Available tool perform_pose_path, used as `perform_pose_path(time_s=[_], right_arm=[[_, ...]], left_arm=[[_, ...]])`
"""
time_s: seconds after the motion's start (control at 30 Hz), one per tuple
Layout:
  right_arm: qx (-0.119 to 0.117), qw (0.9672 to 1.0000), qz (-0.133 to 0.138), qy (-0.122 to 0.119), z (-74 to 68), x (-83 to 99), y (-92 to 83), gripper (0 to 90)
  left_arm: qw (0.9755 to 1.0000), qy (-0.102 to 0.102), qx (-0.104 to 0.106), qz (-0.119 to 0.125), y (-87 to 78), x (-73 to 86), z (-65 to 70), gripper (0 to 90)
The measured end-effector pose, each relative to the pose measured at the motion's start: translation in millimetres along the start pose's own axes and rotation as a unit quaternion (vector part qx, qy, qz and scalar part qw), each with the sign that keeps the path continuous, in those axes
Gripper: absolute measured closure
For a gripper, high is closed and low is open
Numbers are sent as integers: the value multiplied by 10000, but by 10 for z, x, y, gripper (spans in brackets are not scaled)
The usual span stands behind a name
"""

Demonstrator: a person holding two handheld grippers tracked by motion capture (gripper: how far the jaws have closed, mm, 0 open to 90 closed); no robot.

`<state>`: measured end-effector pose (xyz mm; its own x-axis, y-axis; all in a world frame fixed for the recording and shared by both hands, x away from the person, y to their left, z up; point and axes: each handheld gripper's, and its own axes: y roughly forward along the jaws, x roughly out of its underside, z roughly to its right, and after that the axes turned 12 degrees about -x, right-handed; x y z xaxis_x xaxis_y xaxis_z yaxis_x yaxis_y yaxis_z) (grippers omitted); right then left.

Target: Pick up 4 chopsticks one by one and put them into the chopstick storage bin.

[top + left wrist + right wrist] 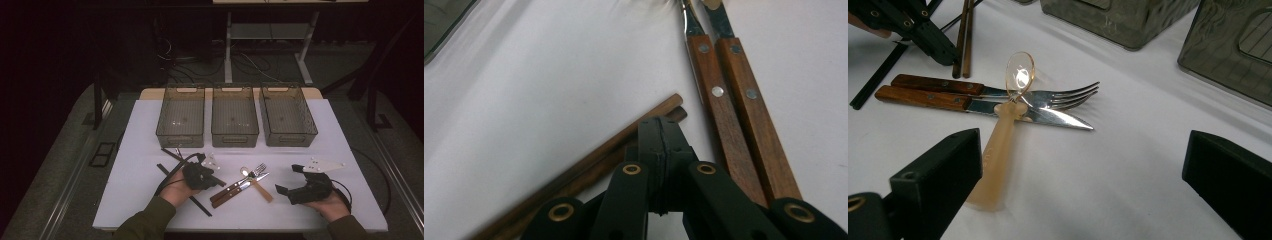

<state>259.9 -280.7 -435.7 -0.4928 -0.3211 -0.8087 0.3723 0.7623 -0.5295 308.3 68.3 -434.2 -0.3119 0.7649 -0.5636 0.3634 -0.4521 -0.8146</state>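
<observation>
Left gripper closed over a pair of brown chopsticks; right gripper held wide open at the lower right of the high view.

In the left gripper view, the left gripper point(659, 145) has its jaws pressed together with no gap, their tips lying over the brown chopsticks point(589, 165), which run diagonally from lower left to centre; whether the pads actually pinch them cannot be told. Just right of the jaws lie the wooden handles of a fork point(719, 110) and a knife point(754, 115), side by side. In the right gripper view, the right gripper point(1083, 165) stands fully open and empty, with a translucent amber spoon point(1003, 130) resting across the fork and knife ahead of it. In the high view, three grey bins point(235, 122) line the upper middle of the white table point(150, 125).
</observation>
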Motion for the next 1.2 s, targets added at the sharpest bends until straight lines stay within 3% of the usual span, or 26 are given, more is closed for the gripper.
perform_pose_path(time_s=[0.03, 0.13, 0.77, 1.2], right_arm=[[1, 10000, -4, -7, 1, 0, 1, 23], [2, 10000, -12, -13, 1, 0, 3, 23], [7, 10000, -34, -15, 1, 1, 10, 23], [6, 10000, -23, -17, 3, 1, 5, 23]], left_arm=[[9999, 138, -31, 21, 4, -8, -22, 896], [10000, 0, -43, 24, 8, -15, -6, 896], [9997, -11, -180, 165, 115, -126, -53, 895], [9989, -159, -303, 305, 217, -239, -107, 895]])
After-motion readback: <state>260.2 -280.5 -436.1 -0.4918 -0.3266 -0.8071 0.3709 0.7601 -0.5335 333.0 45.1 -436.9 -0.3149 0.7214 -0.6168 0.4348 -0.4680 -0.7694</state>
